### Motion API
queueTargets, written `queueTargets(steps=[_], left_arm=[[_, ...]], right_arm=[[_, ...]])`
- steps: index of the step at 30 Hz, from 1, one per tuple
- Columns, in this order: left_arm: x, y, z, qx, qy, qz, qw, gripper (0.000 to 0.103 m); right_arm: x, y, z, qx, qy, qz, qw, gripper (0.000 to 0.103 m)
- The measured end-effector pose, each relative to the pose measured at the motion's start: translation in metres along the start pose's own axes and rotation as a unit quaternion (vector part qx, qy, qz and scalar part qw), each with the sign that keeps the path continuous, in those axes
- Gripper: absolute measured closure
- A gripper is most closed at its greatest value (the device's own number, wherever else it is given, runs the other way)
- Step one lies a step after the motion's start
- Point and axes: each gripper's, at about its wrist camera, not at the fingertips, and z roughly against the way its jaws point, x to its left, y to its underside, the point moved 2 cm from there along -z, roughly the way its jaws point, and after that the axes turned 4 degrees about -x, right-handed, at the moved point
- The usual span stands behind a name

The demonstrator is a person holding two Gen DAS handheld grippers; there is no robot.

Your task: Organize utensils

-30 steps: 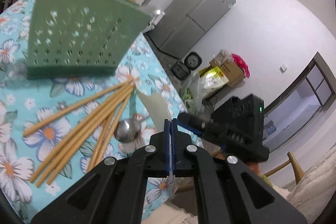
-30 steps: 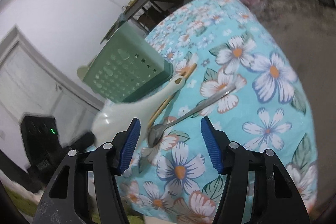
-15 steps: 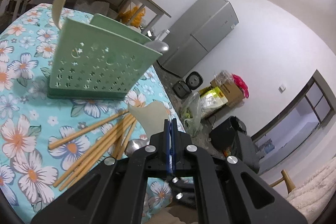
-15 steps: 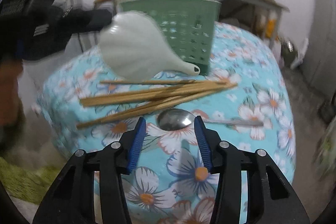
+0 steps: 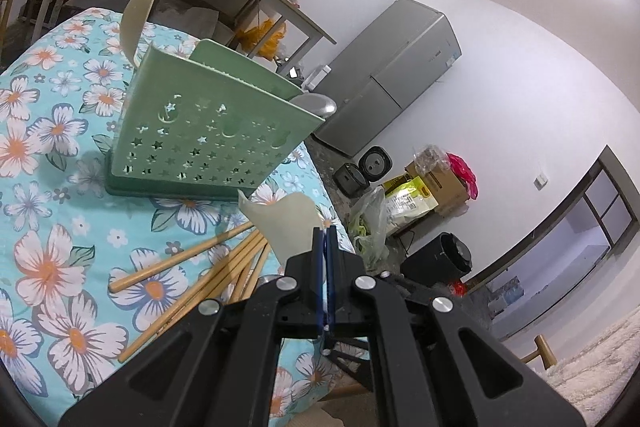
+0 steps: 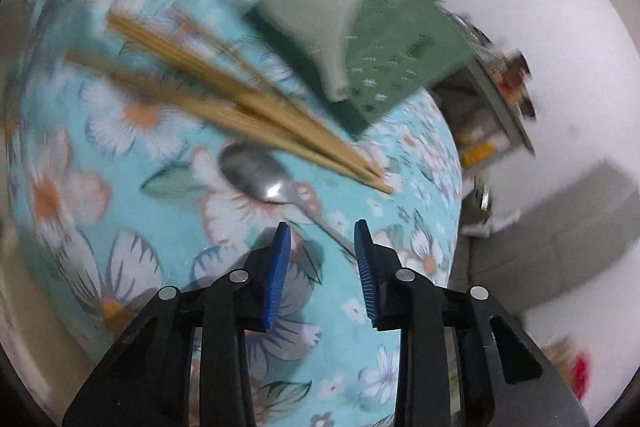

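While the left wrist view looks across the bench (image 5: 24,211), covered in a turquoise floral cloth, the left claw (image 5: 323,239) has its blue pads pressed together on the edge of a pale cream ceramic soup spoon (image 5: 286,223), held above the cloth. Beyond it stands a perforated green plastic utensil caddy (image 5: 208,135), upright; a cream spoon (image 5: 138,17) rises from its far left compartment and a metal spoon bowl (image 5: 316,105) shows at its right end. Bamboo chopsticks (image 5: 192,279) lie fanned on the cloth in front of the caddy.

Right wrist view, motion-blurred: the right claw (image 6: 322,231) hangs over the cloth, jaws partly apart and just closing. A stainless steel spoon (image 6: 260,173) lies on the bench beside the chopsticks' tips, its thin handle running between the pads (image 6: 280,259); contact cannot be told. The cream spoon held by the other claw hangs in front of the green caddy at top.
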Motion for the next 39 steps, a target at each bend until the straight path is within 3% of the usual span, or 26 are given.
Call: queueTargets(steps=[4,18,20,30,39], left_arm=[[0.000,0.000,0.002,-0.002,-0.003,0.003,1.0000,0.103],[0.004,-0.004,0.004,-0.001,-0.007,0.007,0.9999,0.103],[0.004,-0.004,0.004,-0.001,-0.008,0.008,0.9999,0.103],[0.005,-0.005,0.006,-0.005,-0.013,0.005,0.9999,0.103],[0.003,-0.004,0.006,-0.007,-0.013,0.004,0.9999,0.103]], right_arm=[[0.019,-0.008,-0.003,-0.021,0.003,0.071,0.997,0.081],[0.032,-0.017,0.001,-0.071,0.003,0.153,0.986,0.084],[0.034,-0.019,0.002,-0.075,0.000,0.150,0.986,0.089],[0.018,-0.026,0.016,-0.097,0.022,0.110,0.989,0.096],[-0.056,-0.035,0.038,-0.104,0.044,-0.045,0.993,0.100]])
